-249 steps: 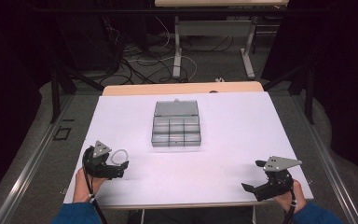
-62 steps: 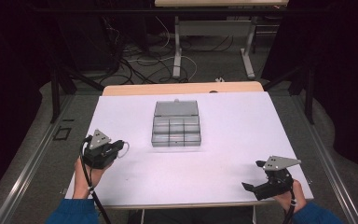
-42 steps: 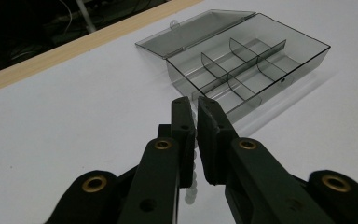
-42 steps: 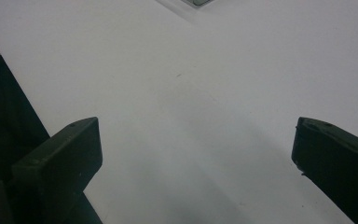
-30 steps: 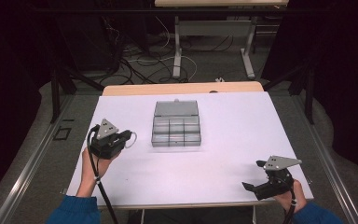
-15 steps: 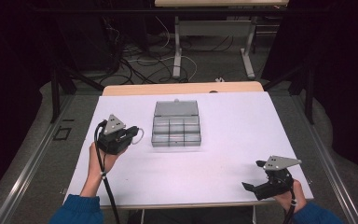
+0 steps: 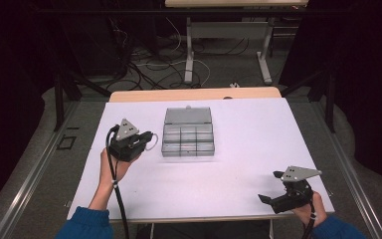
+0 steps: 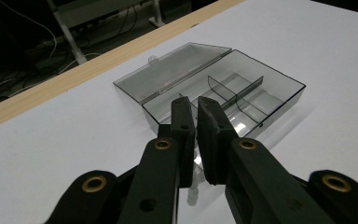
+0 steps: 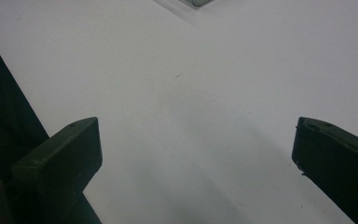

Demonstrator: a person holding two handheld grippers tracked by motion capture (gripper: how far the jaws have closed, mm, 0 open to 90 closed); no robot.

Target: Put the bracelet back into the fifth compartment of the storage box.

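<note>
Left gripper at the open compartment box

The left gripper [image 8: 193, 140], fingers pinching a small clear ring [image 7: 151, 142], hovers just left of the clear compartment box [image 7: 188, 133] at mid-counter [image 7: 258, 124]. The right gripper [image 7: 273, 186], fingers spread, rests near the counter's near right corner.

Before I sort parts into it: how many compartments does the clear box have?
6, it seems: the clear box shows a grid of three columns by two rows beside its open lid. The glare on the plastic may hide a divider.
</note>
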